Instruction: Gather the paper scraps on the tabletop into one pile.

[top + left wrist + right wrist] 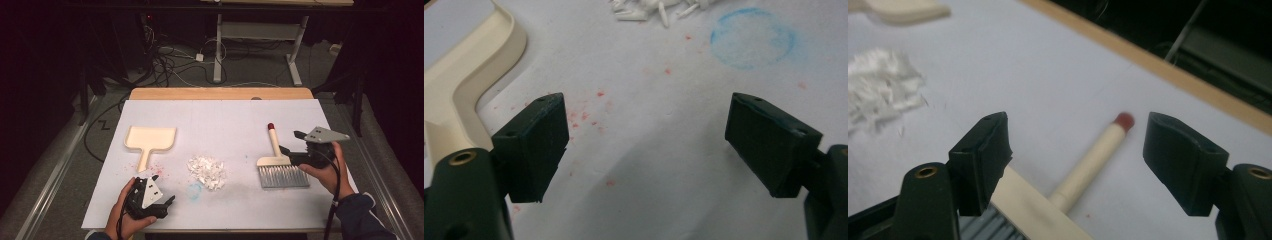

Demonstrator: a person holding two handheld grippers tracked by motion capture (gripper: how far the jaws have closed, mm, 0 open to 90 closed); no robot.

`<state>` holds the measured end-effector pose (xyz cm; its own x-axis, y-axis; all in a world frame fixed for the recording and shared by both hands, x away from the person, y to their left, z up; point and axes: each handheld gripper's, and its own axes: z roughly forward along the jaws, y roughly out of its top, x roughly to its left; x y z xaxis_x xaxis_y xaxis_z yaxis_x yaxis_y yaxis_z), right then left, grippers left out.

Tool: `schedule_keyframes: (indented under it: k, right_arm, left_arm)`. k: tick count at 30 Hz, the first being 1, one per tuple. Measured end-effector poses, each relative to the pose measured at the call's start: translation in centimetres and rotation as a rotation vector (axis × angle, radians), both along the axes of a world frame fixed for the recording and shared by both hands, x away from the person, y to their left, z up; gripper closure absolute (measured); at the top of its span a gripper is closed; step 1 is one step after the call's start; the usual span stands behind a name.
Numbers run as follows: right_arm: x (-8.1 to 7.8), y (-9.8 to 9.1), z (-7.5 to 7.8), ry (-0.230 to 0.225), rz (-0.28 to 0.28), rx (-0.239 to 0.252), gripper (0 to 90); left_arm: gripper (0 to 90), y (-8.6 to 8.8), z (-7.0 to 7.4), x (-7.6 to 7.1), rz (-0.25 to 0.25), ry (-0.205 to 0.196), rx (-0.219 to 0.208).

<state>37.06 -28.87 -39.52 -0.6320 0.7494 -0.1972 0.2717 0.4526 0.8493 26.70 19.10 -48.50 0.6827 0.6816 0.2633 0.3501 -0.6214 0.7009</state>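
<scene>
Work in hand: I read this as sweeping the paper scraps (206, 172) into the dustpan (150, 140) with the brush (278, 166).
Progress: not begun, in my judgement; the scraps lie heaped mid-table, the dustpan sits bare to their left.
Left gripper (159, 202): jaws wide, nothing between them, just beside the dustpan handle.
Right gripper (290, 152): jaws wide, above the brush, not pressing it.
Brush position: flat on the table, right of the scraps, red-tipped handle pointing away from me.
Remaining: grip both tools, sweep, collect.
Left gripper view: a blue ring mark (751, 37) and red specks (faint from the high view).
Right gripper view: brush handle (1093, 160) lies between the jaws, untouched.
</scene>
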Motion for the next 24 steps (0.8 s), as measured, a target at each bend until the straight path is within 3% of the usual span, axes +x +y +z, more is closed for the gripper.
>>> schedule_keyframes:
  k: [3,9,11,13,18,24]
  right_arm:
    - [-2.2,-0.2,0.2,-0.078,-0.026,0.037,26.1]
    - [-5.8,-0.3,-1.0,-0.140,-0.021,0.061,24.0]
    - [-6.8,-0.5,-1.6,-0.138,-0.020,0.084,22.7]
    - [-7.6,-0.5,-2.4,-0.156,-0.019,0.052,22.1]
    - [-8.7,-0.4,-3.9,-0.155,-0.021,0.000,20.2]
    - [-8.7,-0.4,-4.1,-0.158,-0.031,0.011,19.1]
  left_arm:
    - [17.0,0.1,0.0,0.1,0.008,-0.005,-0.004]
    - [17.0,0.0,0.2,0.2,0.024,-0.019,-0.009]
    - [17.0,0.0,0.2,0.3,0.028,-0.024,-0.009]
    - [17.0,0.0,0.2,0.3,0.033,-0.026,-0.004]
    - [16.9,-0.1,0.2,0.2,0.040,-0.035,0.002]
    - [16.9,-0.2,0.2,0.0,0.033,-0.046,0.005]
